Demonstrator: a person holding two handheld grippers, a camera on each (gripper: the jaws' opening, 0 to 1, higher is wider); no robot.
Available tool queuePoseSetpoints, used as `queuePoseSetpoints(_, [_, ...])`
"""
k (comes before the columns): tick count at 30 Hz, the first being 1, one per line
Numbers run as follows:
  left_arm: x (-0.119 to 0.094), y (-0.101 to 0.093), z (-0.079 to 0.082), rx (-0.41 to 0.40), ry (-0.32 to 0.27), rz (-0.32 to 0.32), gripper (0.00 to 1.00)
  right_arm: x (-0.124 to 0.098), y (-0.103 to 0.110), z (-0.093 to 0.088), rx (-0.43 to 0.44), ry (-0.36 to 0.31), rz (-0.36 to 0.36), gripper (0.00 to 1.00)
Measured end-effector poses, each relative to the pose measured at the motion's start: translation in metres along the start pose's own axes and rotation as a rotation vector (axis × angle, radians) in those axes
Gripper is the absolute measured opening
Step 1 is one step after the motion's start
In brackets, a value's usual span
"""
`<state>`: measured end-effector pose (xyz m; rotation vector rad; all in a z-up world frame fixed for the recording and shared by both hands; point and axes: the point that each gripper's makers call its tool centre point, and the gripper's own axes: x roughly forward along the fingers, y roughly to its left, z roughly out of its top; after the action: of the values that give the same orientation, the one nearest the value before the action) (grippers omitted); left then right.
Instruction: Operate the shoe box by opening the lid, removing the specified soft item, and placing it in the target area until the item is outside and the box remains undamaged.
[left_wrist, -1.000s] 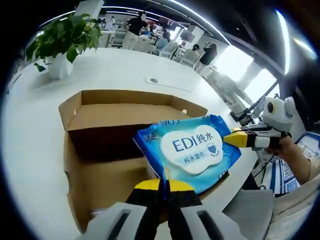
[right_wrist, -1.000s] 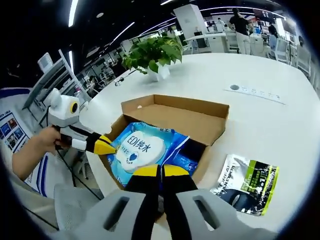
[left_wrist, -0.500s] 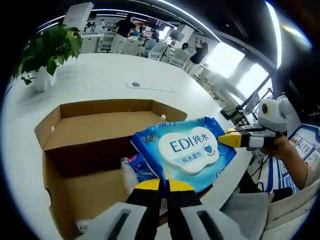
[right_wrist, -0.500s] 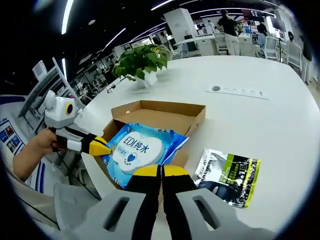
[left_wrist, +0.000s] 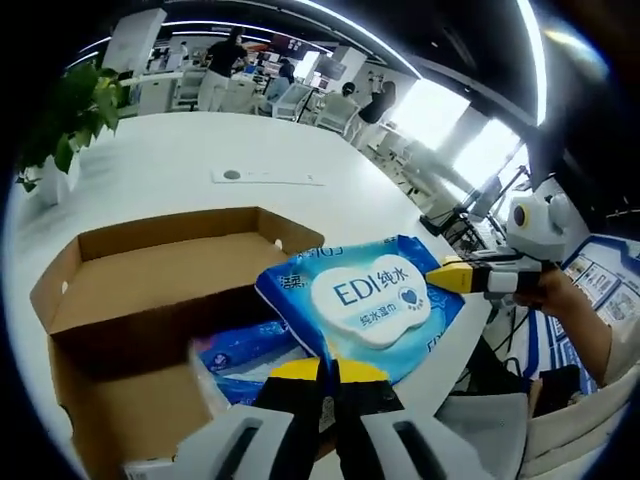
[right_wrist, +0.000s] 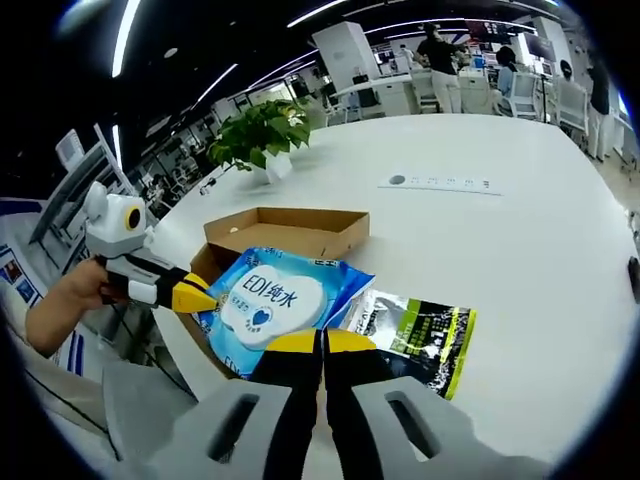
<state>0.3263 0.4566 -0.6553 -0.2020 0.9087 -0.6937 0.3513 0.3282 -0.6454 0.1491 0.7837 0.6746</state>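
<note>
The white tabletop (right_wrist: 520, 260) spreads wide under everything I can see, and the open cardboard shoe box (left_wrist: 150, 270) sits on it near the edge closest to me; I take that box as my landmark. Its flaps stand up, and in my left gripper view a second blue packet (left_wrist: 245, 345) lies down inside it.

Above the box's near side I hold the blue wipes pack (left_wrist: 365, 300), the soft item, with both my grippers. My left gripper (left_wrist: 328, 372) has its yellow-tipped jaws pressed together on the pack's near edge. My right gripper (right_wrist: 322, 345) is likewise closed tight on the same pack (right_wrist: 275, 300), at another edge. In each view the other gripper's yellow tip comes in from the side and touches the pack: the right one (left_wrist: 455, 278) in the left gripper view, the left one (right_wrist: 190, 295) in the right gripper view, each with a hand behind it. The pack is lifted clear of the box floor, not resting on the tabletop.

Just beside the box, in the right gripper view, a dark pouch with green and white print (right_wrist: 420, 335) lies flat on the tabletop. Beyond the box's far side stands a potted plant (right_wrist: 262, 135), and farther across, a flat cable strip (right_wrist: 435, 183) is set in the tabletop.
</note>
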Motion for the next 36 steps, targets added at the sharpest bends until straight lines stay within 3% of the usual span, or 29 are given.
queuePoseSetpoints(22, [0.049,-0.042,0.014,0.074,0.033,-0.061,0.02,-0.032,-0.057,-0.012,0.034,-0.011,-0.062,0.00])
queuePoseSetpoints(36, [0.082,-0.038,0.013,0.093,0.108,-0.048,0.01,-0.013,-0.089,-0.025,0.078,0.019,-0.087,0.00])
